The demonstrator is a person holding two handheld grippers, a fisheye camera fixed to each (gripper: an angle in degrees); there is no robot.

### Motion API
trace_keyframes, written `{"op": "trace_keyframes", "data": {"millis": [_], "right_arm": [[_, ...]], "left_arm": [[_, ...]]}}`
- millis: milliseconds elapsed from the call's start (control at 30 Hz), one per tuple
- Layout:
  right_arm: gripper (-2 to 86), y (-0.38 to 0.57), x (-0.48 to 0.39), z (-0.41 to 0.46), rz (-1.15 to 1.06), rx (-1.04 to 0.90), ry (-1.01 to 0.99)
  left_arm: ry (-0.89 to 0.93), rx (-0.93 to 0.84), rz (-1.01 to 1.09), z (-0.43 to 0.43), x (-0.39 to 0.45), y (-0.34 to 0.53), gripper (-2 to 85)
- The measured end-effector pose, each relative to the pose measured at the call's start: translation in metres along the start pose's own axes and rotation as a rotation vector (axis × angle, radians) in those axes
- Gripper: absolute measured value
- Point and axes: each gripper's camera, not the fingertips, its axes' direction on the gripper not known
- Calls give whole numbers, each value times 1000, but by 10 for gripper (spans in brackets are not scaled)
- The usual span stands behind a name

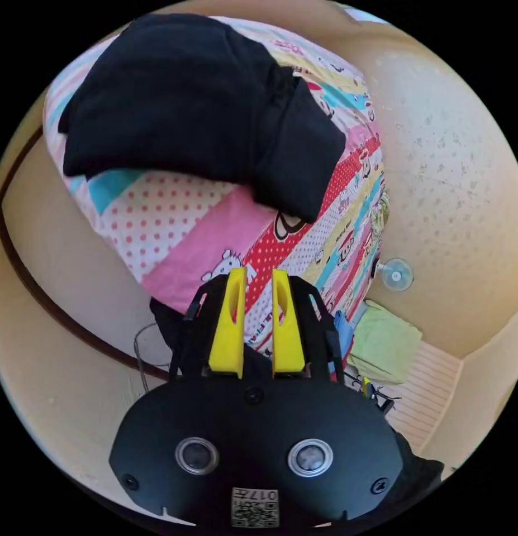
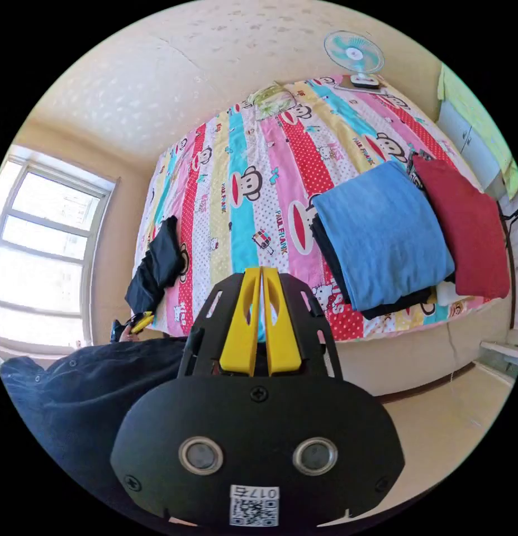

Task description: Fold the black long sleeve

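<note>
Black long sleeve (image 1: 197, 111) lying folded on bedspread (image 1: 225, 245), near bed's side edge, close to a corner; in right gripper view seen as dark bundle (image 2: 158, 262) at same edge nr window (image 2: 43, 251). Left gripper (image 1: 257, 279) above bedspread edge, jaws slightly apart, holding nothing. Right gripper (image 2: 261, 276) jaws nearly together, empty. Blue folded garment (image 2: 381, 234) atop dark ones at opposite edge, red one (image 2: 468, 229) just beside. Fan (image 2: 353, 56) at far corner.
</note>
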Motion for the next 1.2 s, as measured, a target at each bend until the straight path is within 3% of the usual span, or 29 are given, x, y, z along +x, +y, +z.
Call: {"op": "trace_keyframes", "data": {"millis": [133,467,600,733,833,967,1033,1200], "right_arm": [[4,38,-50,12,12,28,62],[3,129,-105,34,302,75,93],[3,150,-114,44,413,83,78],[3,150,-148,63,364,73,133],[2,136,-176,95,258,-18,274],[2,115,-205,144,156,-48,279],[2,108,-211,165,127,-44,226],[3,97,-213,212,77,-52,124]], "left_arm": [[-70,80,18,-27,18,-42,113],[-315,137,60,-55,48,-140,130],[-423,57,37,-39,29,-142,77],[-435,64,132,-43,16,-115,40],[-310,18,83,-56,-14,-96,7],[336,112,-63,-99,-89,-45,-7],[512,180,30,-124,-109,-9,-8],[887,416,486,-230,-142,133,-9]]}}
